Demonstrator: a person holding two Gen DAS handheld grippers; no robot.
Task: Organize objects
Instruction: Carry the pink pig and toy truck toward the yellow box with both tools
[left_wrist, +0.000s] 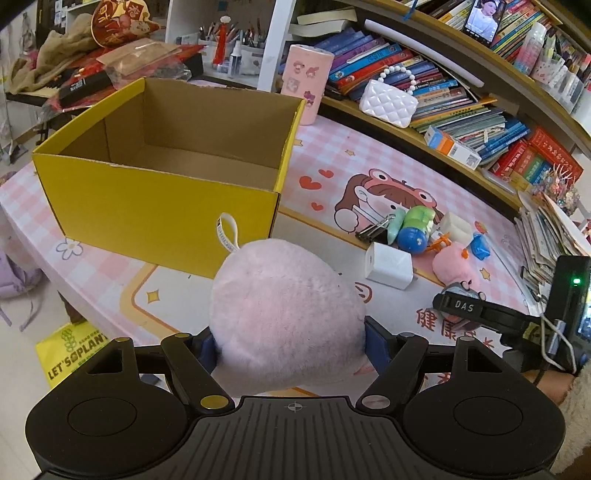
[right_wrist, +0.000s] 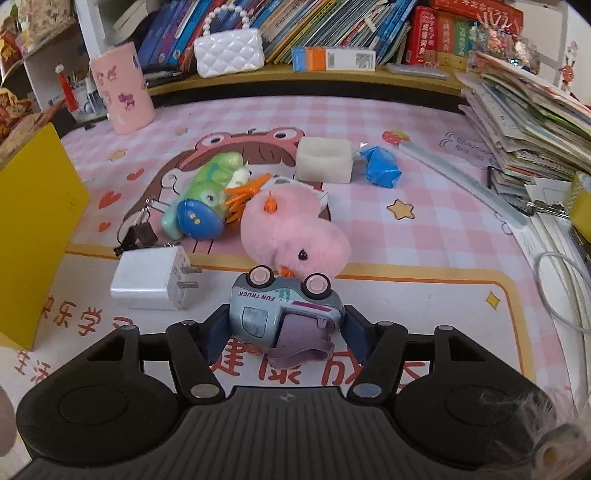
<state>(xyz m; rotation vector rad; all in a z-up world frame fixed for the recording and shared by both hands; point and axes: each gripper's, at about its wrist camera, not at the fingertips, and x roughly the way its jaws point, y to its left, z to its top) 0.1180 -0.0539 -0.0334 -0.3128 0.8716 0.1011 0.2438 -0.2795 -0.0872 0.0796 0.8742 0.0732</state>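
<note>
My left gripper (left_wrist: 290, 341) is shut on a pale pink plush toy (left_wrist: 284, 314) and holds it above the mat, in front of an open, empty yellow cardboard box (left_wrist: 155, 195). My right gripper (right_wrist: 282, 328) is shut on a grey toy truck (right_wrist: 282, 308) lying on its side, pink wheels up. It also shows in the left wrist view (left_wrist: 458, 304). Just beyond the truck lies a pink plush duck (right_wrist: 295, 230). Around it lie a green and blue toy (right_wrist: 207, 195), a white charger plug (right_wrist: 151, 277), a black binder clip (right_wrist: 138, 232), a white block (right_wrist: 325, 158) and a blue wrapper (right_wrist: 380, 166).
The pink cartoon mat (right_wrist: 424, 240) covers the desk. A pink cylinder holder (right_wrist: 122, 88) and a white quilted purse (right_wrist: 229, 51) stand at the back by a low shelf of books. A stack of books (right_wrist: 528, 122) and a white cable (right_wrist: 557, 284) lie at the right.
</note>
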